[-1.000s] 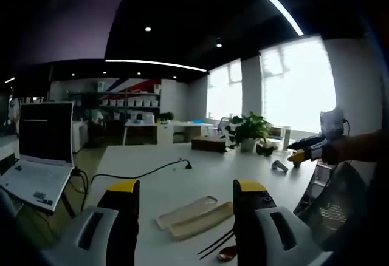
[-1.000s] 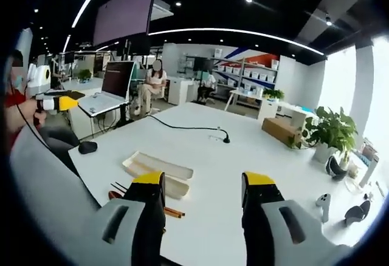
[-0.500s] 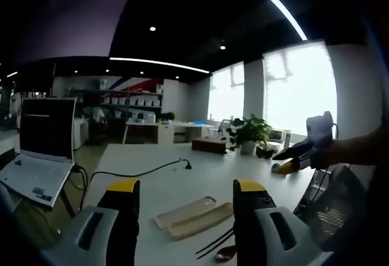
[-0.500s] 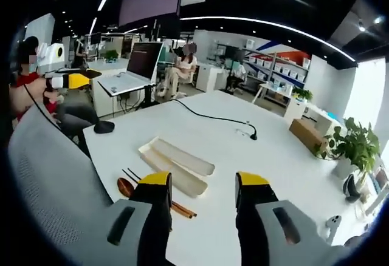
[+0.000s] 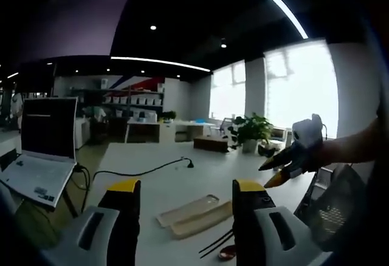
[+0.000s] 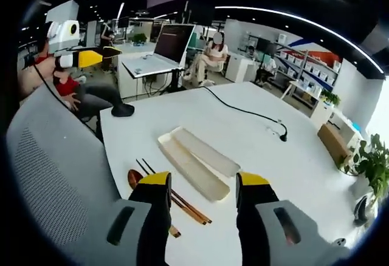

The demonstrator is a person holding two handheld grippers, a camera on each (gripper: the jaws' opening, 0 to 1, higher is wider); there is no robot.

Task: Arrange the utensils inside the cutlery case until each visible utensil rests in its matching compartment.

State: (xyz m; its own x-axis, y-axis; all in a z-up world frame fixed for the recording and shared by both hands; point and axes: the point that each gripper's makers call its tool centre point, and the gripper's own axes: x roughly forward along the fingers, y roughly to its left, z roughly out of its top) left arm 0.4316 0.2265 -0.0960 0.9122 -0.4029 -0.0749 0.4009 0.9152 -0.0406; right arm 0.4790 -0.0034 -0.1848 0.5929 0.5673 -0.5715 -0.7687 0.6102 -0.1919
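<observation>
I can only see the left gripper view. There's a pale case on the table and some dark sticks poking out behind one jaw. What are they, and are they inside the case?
Observer: In the right gripper view they are chopsticks. They lie on the table beside the case, not in it.
Operator: Anything lying with them?
Observer: A spoon with a brown bowl lies next to the chopsticks, also outside the case.
Operator: What else is on that table?
Observer: A black computer mouse sits near the table's corner.
</observation>
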